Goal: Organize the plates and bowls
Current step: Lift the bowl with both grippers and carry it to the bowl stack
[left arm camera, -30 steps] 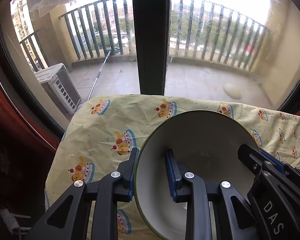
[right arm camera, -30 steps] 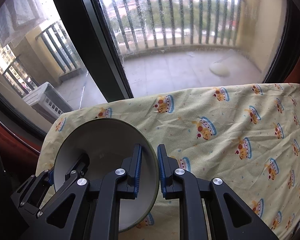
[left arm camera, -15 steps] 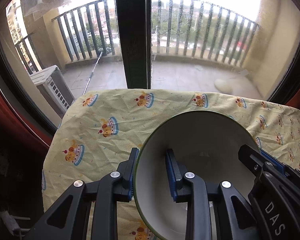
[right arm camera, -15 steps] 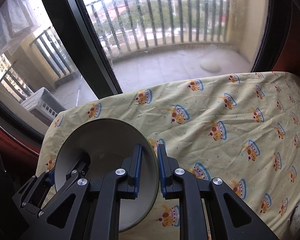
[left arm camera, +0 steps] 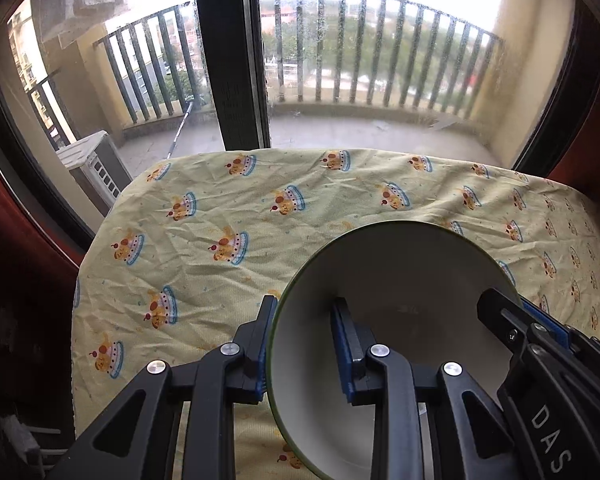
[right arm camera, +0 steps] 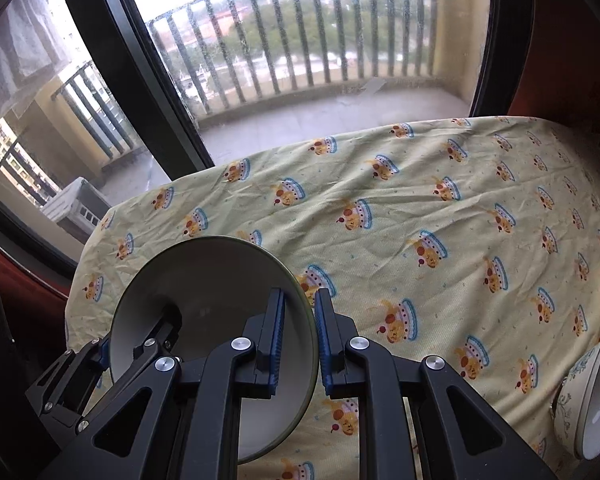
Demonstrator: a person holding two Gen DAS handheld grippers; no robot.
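Right now both grippers are on the same bowl (left arm camera: pixel 396 280), a pale one with a thin green rim, and it is lifted and tilted on its side above the table. The left gripper (left arm camera: pixel 304 344) has one blue-padded finger outside the bowl wall and the other inside, so its two fingers pinch the left part of the rim. The right gripper (right arm camera: pixel 300 336) does the same on the opposite side: one pad sits inside the bowl, the other outside, and they press the rim between them. In the left wrist view the black body of the right gripper enters from the right and reaches the far edge of the bowl. The inside of the bowl is turned toward the cameras, and I see nothing in it.

Under the bowl is the table, covered with a yellow tablecloth (right arm camera: pixel 440 208) printed with small cartoon cakes; the cloth is wrinkled. At the right edge of the right wrist view lies a second bowl (right arm camera: pixel 584 396) with a flower pattern on its outside, near the table edge and well apart from the held bowl. Behind the table is a big window with a dark frame (left arm camera: pixel 232 60), and through it a balcony railing (left arm camera: pixel 380 44) and an air conditioner unit (left arm camera: pixel 96 168).
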